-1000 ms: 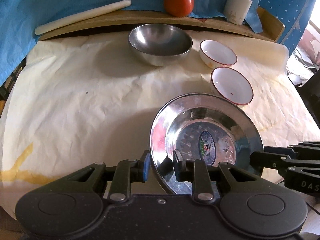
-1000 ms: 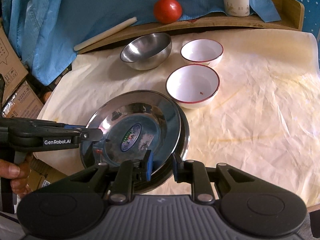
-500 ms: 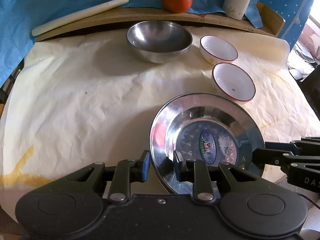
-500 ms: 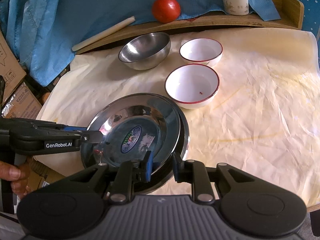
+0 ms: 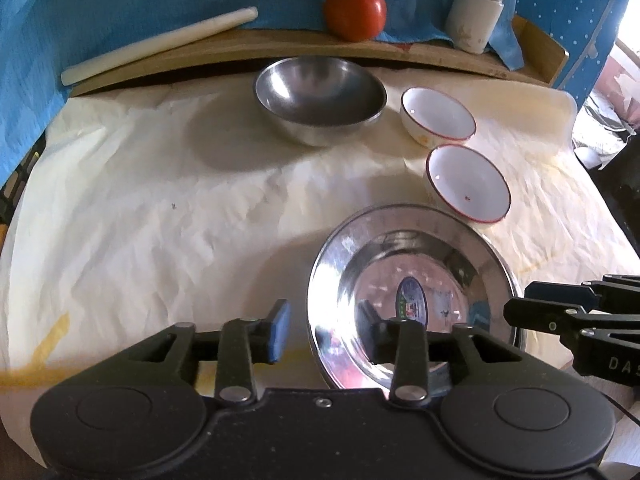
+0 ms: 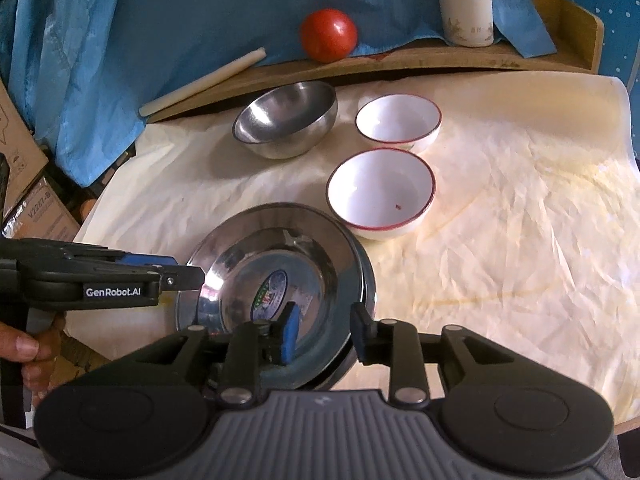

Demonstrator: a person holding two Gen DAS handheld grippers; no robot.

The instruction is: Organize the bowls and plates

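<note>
A shiny steel plate (image 5: 412, 276) with a sticker lies on another steel plate (image 6: 366, 276) near the table's front edge. My left gripper (image 5: 324, 328) is open, its jaws astride the plate's near left rim. My right gripper (image 6: 326, 326) is open too, its jaws astride the stack's near right rim (image 6: 336, 344). Behind stand two white bowls with red rims, one near (image 6: 380, 192) and one far (image 6: 398, 122), and a steel bowl (image 6: 286, 124). They also show in the left wrist view: near white bowl (image 5: 468, 184), far white bowl (image 5: 438, 114), steel bowl (image 5: 320, 98).
Crumpled cream paper (image 6: 520, 220) covers the table. At the back a wooden board (image 6: 440, 62) carries a red tomato (image 6: 328, 34), a white rolling pin (image 5: 156, 44) and a cream flask (image 6: 466, 4). Blue cloth hangs behind. Cardboard boxes (image 6: 24, 184) stand at the left.
Both grippers have opened and let go of the plate's rim. The top plate has settled flat onto the lower plate.
</note>
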